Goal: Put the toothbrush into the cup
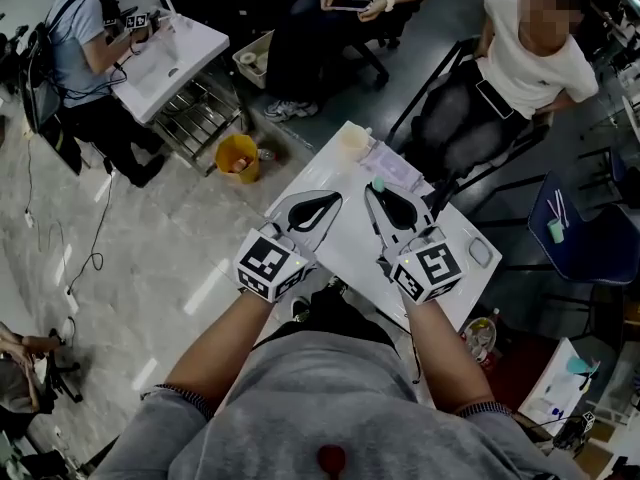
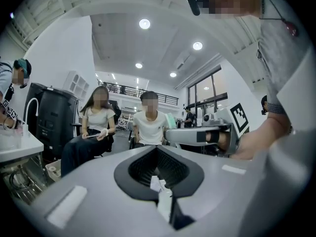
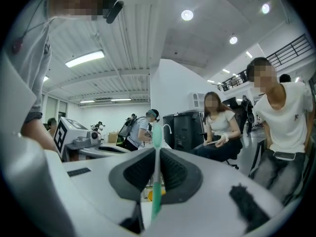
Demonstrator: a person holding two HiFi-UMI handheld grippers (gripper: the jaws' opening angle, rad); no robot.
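Observation:
In the head view a translucent cup (image 1: 353, 140) stands at the far end of the white table (image 1: 345, 243). My right gripper (image 1: 372, 190) is held level over the table, shut on a green toothbrush (image 1: 379, 184). In the right gripper view the toothbrush (image 3: 156, 181) stands upright between the pads, head up. My left gripper (image 1: 335, 200) hovers beside it on the left, jaws shut with nothing in them. The left gripper view shows the right gripper (image 2: 197, 135) and the toothbrush's head (image 2: 170, 121). The cup is hidden in both gripper views.
A clear plastic pouch (image 1: 395, 166) lies on the table near the cup, and a small rounded object (image 1: 480, 252) sits at its right edge. A yellow bucket (image 1: 238, 157) stands on the floor at left. People sit just beyond the table; a blue chair (image 1: 580, 223) is at right.

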